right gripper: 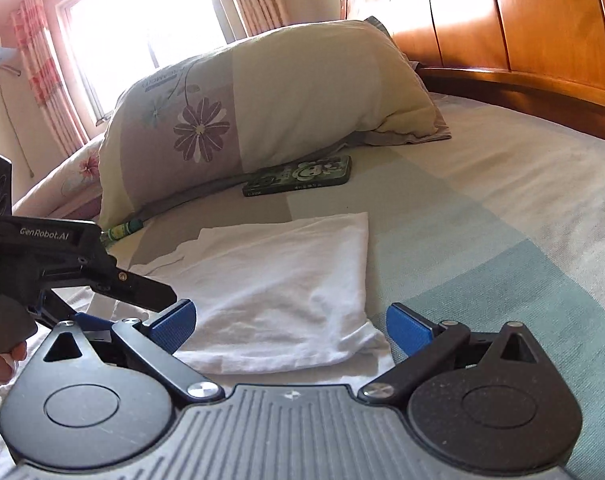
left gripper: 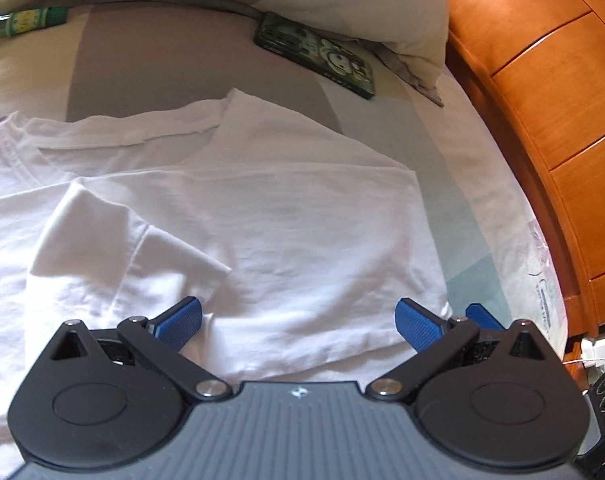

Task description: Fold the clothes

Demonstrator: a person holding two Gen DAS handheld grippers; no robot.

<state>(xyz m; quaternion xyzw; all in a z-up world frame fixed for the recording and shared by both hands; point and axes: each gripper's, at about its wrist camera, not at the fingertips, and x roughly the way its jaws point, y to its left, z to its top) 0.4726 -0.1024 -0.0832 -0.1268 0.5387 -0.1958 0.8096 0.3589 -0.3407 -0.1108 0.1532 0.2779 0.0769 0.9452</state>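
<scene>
White shirt: cotton T-shirt, lay partly folded on the bed; I saw one sleeve turned in over the body and the neckline at the far left of the left wrist view.
Shirt, right view: the folded side lay flat with its near corner between my right fingers.
Left gripper: I had its blue fingers spread wide just above the shirt's near edge, gripping nothing.
Right gripper: its fingers also stood wide apart, low over the shirt corner, holding nothing; I could not tell whether they touched the cloth.
Left gripper, seen from the right: its black body sat just beside my right one.
Pillow: flowered, beyond the shirt, against the wooden headboard.
Phone case: green, cartoon-printed, on the bed touching the pillow.
Bottle: green, far left, near the pillow.
</scene>
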